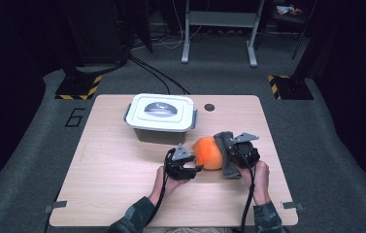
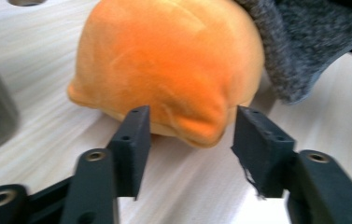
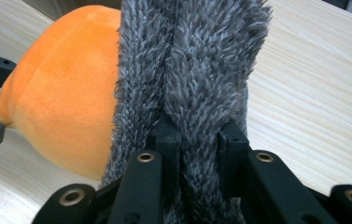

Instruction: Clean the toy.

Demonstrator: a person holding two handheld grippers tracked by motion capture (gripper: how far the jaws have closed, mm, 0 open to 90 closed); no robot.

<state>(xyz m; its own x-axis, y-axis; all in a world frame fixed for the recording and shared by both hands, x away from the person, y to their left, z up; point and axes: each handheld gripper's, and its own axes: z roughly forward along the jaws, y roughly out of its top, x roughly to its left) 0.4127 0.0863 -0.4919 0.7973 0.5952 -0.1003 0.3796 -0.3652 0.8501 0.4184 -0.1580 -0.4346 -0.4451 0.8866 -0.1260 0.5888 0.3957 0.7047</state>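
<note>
Table point(image 1: 122, 160): a pale wood-grain top stood on grey carpet, with a dark round hole near its far edge.
Floor marking: a dark "6" was painted on the carpet just left of the table; no other writing could be read.
Container point(image 1: 160, 116): a white lidded box with a grey handle on the lid sat on the far half of the table, just behind the grippers.
Plush toy point(image 1: 208, 152): a rounded, soft orange body with a seam along its lower edge lay on the table's near right half, between the two grippers. In the left gripper view it rested on the wood, bulging upward.
Grey fabric point(image 3: 192, 70): a fuzzy, dark grey knitted part lay against the toy's right side, folded into a thick upright band.
Right gripper point(image 3: 197, 140): its jaws were pressed together on the grey fabric, which rose between them and hid much of the orange body behind.
Left gripper point(image 2: 190, 135): its jaws stood apart, one on each side of the toy's lower corner, with a gap to the plush on both sides; the toy sat just beyond the tips.
Hands: one held each gripper from the near edge, sleeves dark and patterned.
</note>
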